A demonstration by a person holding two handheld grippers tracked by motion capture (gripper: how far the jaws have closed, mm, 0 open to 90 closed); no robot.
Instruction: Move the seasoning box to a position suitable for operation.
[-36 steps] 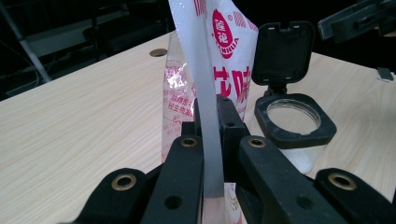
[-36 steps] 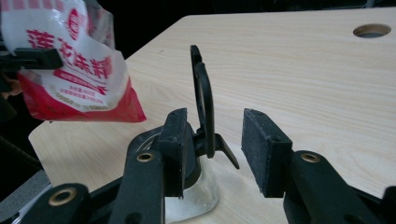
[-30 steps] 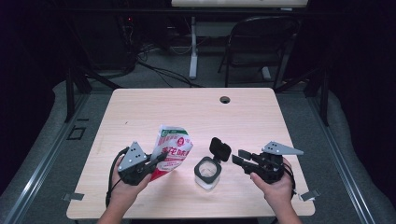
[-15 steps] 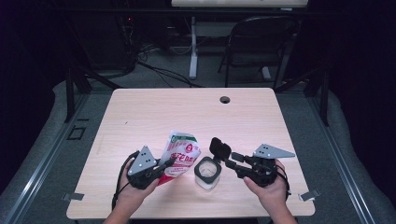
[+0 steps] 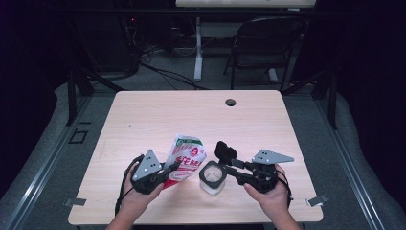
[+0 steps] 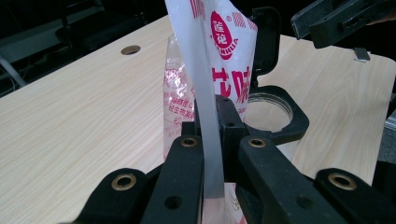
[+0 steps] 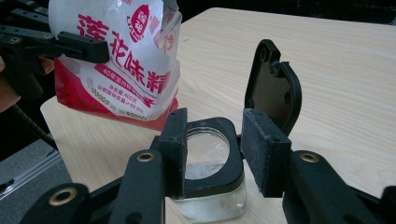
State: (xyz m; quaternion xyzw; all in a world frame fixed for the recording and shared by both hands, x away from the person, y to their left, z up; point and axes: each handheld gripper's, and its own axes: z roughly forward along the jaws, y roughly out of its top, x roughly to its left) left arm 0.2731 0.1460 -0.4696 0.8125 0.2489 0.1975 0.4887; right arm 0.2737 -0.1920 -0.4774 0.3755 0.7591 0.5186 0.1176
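Pinching the soft, crinkly seasoning pouch [image 5: 186,158] by its flat side seam, left gripper [image 5: 168,170] tilts it beside the open jar [image 5: 212,176]; right gripper [image 5: 233,168] brackets the jar's rim. Pouch likely light, floppy.

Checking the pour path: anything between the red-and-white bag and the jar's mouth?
Nothing visible. The red-and-white plastic bag, pinched by the left gripper, hangs beside the clear square jar; its black hinged lid stands open on the far side.

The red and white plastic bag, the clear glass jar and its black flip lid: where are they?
Red and white plastic bag [image 5: 186,160], high view, printed front.
Clear glass jar [image 7: 210,203], right gripper view, glass wall.
Black flip lid [image 7: 273,86], right gripper view, underside.
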